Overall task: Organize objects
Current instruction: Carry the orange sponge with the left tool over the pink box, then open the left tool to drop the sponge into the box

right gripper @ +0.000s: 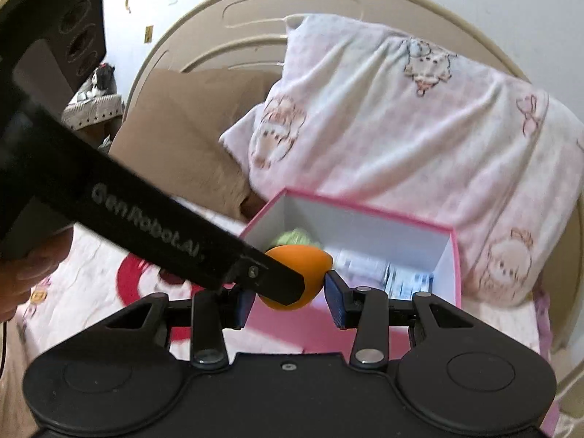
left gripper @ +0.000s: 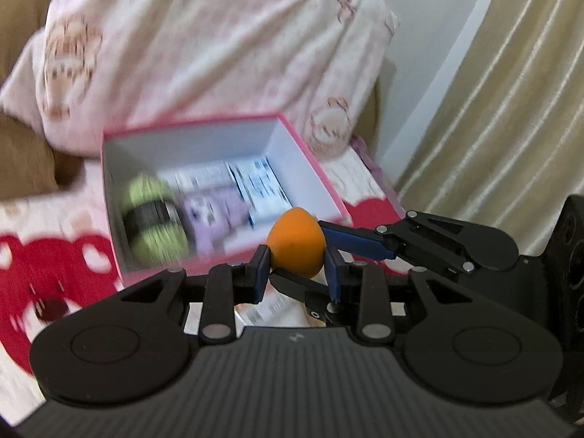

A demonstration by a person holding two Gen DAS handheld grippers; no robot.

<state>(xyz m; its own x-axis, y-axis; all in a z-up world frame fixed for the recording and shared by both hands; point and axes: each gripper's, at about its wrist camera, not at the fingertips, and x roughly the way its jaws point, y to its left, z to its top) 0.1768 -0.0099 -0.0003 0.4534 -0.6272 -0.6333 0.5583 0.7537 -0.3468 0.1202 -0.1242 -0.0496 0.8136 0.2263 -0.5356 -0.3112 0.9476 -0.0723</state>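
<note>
While the orange egg [left gripper: 295,241] hangs in the air just in front of the box's near rim, it lies between both claws at once. The left claw [left gripper: 295,255] is clamped on it, one pad on either side. The right claw [right gripper: 290,288] straddles it crosswise: one of its pads [right gripper: 334,292] touches the egg, the other is hidden behind the left claw's finger, so whether it grips or merely brackets the egg cannot be told. This looks like a hand-over, or a shared carry, at the box's edge.

Done so far, as far as shown: the open pink box [left gripper: 204,127] stands on the bed [left gripper: 54,248] before a pillow [left gripper: 204,54] and already holds a green-and-black roll [left gripper: 153,219], a lilac packet [left gripper: 215,211] and white printed packets [left gripper: 259,189] – laid side by side on its floor. Blur hides their finer detail.

Left to do: the egg is not yet in the box; it needs to clear the near wall and come down in the free space in front of the packets. One more printed packet [left gripper: 262,308] shows on the bed under the left claw, and probably belongs to the remaining work. By this reading the task is well advanced, with perhaps two items outstanding – what lies outside both views cannot be judged.
</note>
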